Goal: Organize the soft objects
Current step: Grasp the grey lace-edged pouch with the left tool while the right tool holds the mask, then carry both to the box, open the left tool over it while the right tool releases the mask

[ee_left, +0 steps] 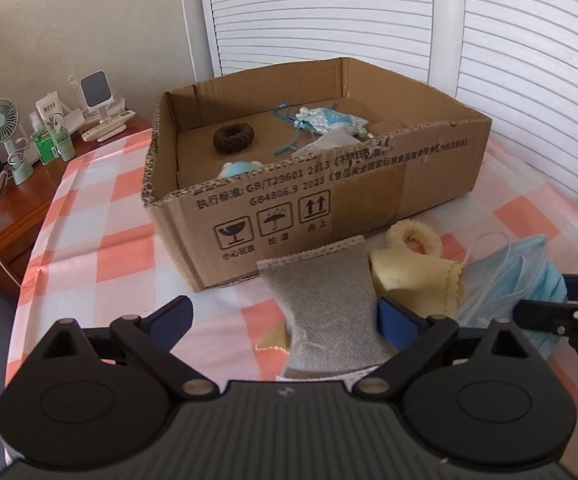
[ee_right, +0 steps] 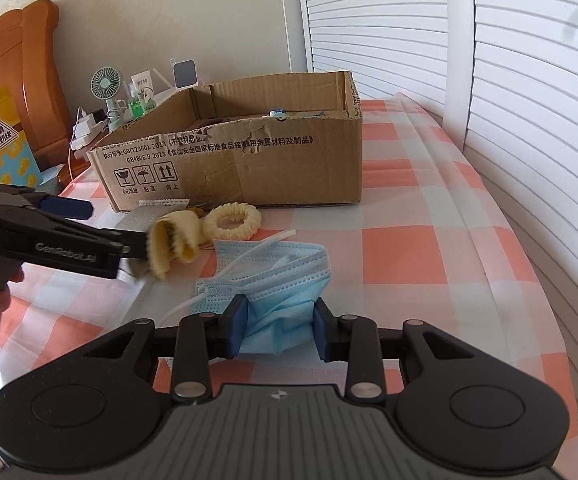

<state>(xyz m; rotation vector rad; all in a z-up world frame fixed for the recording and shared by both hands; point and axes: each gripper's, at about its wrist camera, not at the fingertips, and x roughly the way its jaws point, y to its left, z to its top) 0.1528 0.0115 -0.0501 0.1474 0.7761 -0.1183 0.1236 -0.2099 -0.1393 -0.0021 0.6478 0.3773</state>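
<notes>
Right tongs point(ee_right: 277, 330) clamped on the mask point(ee_right: 285, 280), which lies on the checked cloth near the box point(ee_left: 369, 200). Left tongs point(ee_left: 285, 316) apart, straddling the grey pouch point(ee_left: 325, 300), probably not gripping. Lift the mask clear of its loose straps before moving boxward.

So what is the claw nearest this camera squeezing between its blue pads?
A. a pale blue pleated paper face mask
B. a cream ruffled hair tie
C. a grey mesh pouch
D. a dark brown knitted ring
A: in the right wrist view, the right claw has both blue pads pressed on the bunched pale blue pleated paper face mask; the cream ruffled hair tie lies free by the cardboard box.
</notes>
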